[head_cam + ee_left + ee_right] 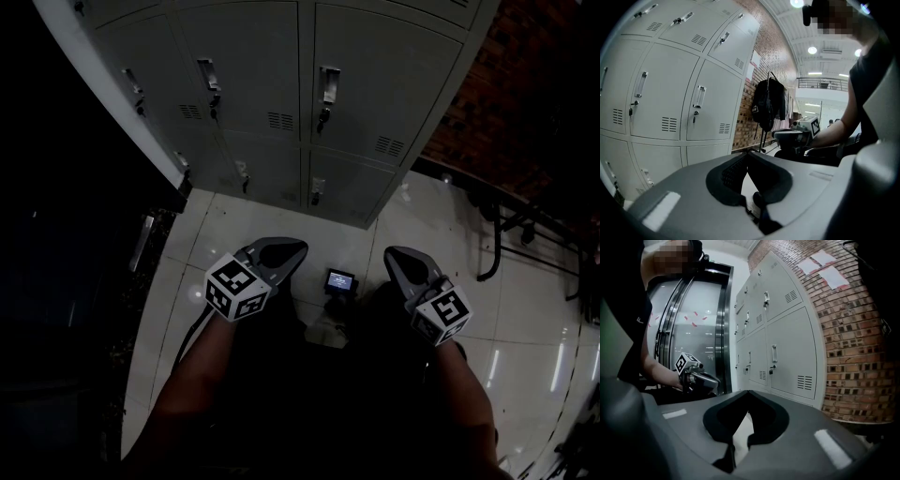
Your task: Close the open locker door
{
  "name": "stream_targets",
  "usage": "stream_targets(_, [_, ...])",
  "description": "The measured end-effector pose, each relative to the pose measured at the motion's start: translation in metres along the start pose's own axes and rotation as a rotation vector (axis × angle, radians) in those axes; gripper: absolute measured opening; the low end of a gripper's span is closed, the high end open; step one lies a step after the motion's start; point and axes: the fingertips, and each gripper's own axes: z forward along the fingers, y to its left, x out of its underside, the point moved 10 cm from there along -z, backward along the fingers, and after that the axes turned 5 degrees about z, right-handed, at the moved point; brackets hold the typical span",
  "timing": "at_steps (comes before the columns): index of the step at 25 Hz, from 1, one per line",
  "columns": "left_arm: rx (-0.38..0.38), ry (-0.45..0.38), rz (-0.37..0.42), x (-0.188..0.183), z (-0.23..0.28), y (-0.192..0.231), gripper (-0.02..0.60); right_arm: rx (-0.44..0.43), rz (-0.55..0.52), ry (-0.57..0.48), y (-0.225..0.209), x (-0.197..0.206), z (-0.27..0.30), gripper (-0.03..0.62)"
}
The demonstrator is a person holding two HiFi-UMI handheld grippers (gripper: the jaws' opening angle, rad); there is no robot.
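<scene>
Left gripper [284,251] jaws clenched, nothing between them. Right gripper [397,255] jaws also clenched and empty. Grey lockers [375,84] stand ahead of both jaws, apart from them. A pale panel [108,89] juts out at the bank's left end, ahead-left of the left jaws; it looks like the open locker door, though I can't be sure. Small screen device [339,280] lies on the floor [525,309] between the jaws, text too small to read. Paper sheets [824,266] on the brick wall [853,357], right of the right jaws, print unreadable.

Brick wall [853,357], hanging black jacket [767,105], glossy tiled floor [525,309], small lit screen device [339,280]
</scene>
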Motion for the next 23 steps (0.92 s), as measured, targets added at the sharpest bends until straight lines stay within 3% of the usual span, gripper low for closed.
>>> stream_targets(23, [-0.005, 0.004, 0.002, -0.0005, 0.0004, 0.0002, 0.012, 0.006, 0.012, 0.012, -0.0015, 0.0013, 0.0009, 0.002])
